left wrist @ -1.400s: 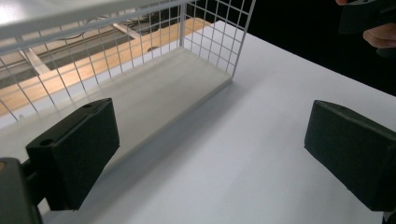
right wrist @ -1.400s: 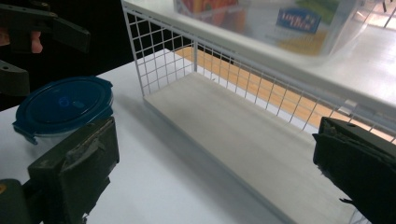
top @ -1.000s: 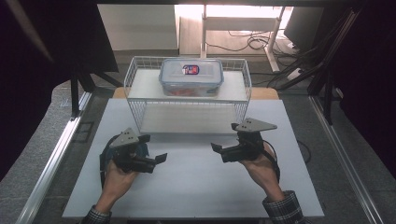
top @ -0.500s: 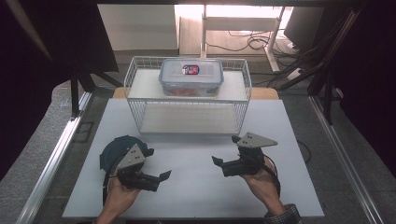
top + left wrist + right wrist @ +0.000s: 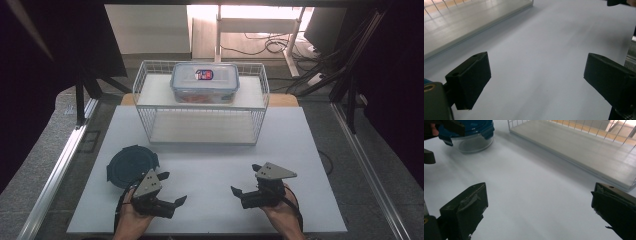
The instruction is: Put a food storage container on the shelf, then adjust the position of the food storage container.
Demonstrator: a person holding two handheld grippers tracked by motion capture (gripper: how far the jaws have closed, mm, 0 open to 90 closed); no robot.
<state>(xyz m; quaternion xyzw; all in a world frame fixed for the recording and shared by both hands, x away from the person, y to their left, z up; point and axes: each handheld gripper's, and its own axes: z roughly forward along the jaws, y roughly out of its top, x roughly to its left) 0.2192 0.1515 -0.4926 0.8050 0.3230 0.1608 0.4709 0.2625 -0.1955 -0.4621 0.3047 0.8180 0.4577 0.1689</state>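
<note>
Currently both grippers sit low over the white bench point(image 5: 210, 165), near its front edge, each held in one of the person's hands. Left gripper point(image 5: 170, 192): jaws spread wide apart, nothing between them; the left gripper view shows only bare bench surface in the gap. Right gripper point(image 5: 245, 181): jaws likewise wide apart and empty, pointing toward the left gripper across a stretch of open bench. The two grippers are well apart from each other.

Round container point(image 5: 132, 165): dark blue clip lid on a clear bowl, standing upright on the bench just behind the left gripper, near it but not touching as far as the high view shows. In the right gripper view the same container point(image 5: 471, 135) appears at the upper left, with the lid's clips down at the sides.

Wire basket point(image 5: 202, 127): white, two levels, standing at the back half of the bench, well apart from both grippers. Rectangular lidded box point(image 5: 205, 82) rests on the basket's top level, roughly centred, label on its lid. Lower level holds a pale board; contents of the box cannot be made out.
</note>
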